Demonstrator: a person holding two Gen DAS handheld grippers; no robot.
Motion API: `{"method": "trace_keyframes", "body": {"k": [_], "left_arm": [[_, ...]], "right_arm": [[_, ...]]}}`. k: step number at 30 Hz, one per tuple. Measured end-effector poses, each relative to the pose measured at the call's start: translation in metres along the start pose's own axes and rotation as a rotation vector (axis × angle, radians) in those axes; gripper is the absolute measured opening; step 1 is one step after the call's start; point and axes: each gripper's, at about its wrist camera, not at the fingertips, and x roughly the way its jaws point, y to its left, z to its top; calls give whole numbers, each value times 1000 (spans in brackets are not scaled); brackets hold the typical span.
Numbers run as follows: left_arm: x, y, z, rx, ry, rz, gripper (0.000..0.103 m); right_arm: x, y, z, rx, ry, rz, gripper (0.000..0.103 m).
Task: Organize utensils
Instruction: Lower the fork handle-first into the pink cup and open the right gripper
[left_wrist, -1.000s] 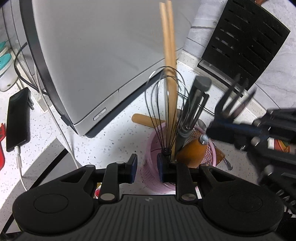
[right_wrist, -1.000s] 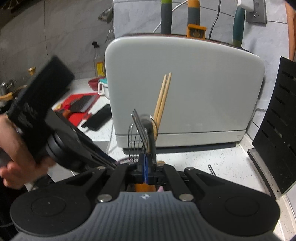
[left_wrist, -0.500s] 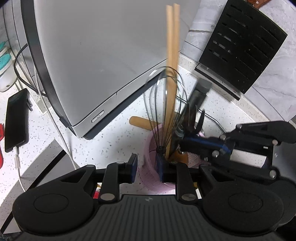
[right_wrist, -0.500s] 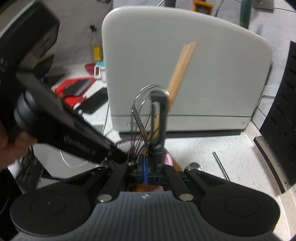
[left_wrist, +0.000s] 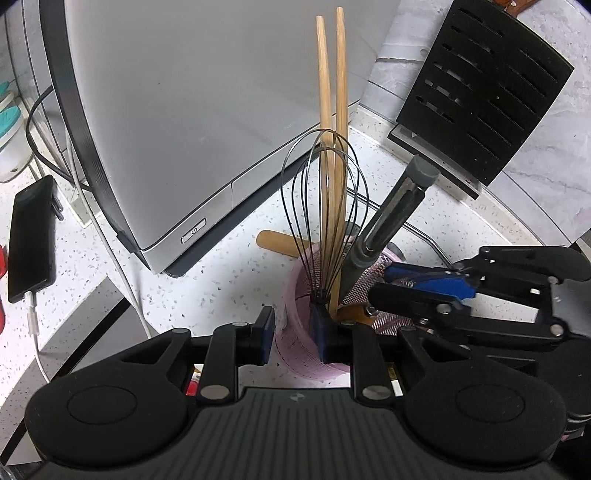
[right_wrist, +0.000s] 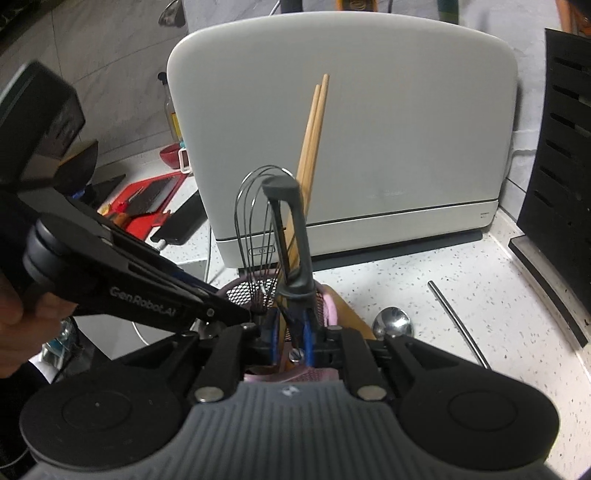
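Left gripper (left_wrist: 293, 332) clamps pink holder (left_wrist: 291, 295) wall; right gripper (right_wrist: 290, 334) is opening around grey-handled utensil (right_wrist: 295, 236).

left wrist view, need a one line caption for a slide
Left gripper holds the pink holder rim while the right gripper is opening beside the whisk and chopsticks.

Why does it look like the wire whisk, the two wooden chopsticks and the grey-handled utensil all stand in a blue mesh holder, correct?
Not quite: the mesh utensil holder is pink, not blue, as the left wrist view shows. The wire whisk, the two wooden chopsticks and the grey-handled utensil do all stand in it.
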Motion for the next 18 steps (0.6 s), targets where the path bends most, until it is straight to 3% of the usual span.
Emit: {"method": "trace_keyframes", "body": {"k": [13,18], "left_arm": [[1,-1,-1,3,1,5,26],[1,-2,-2,10,2,2,26]], "right_arm": [[-28,-5,-4,2,-27,27,26],[-44,-20,-8,1,-32,16,38]]}}
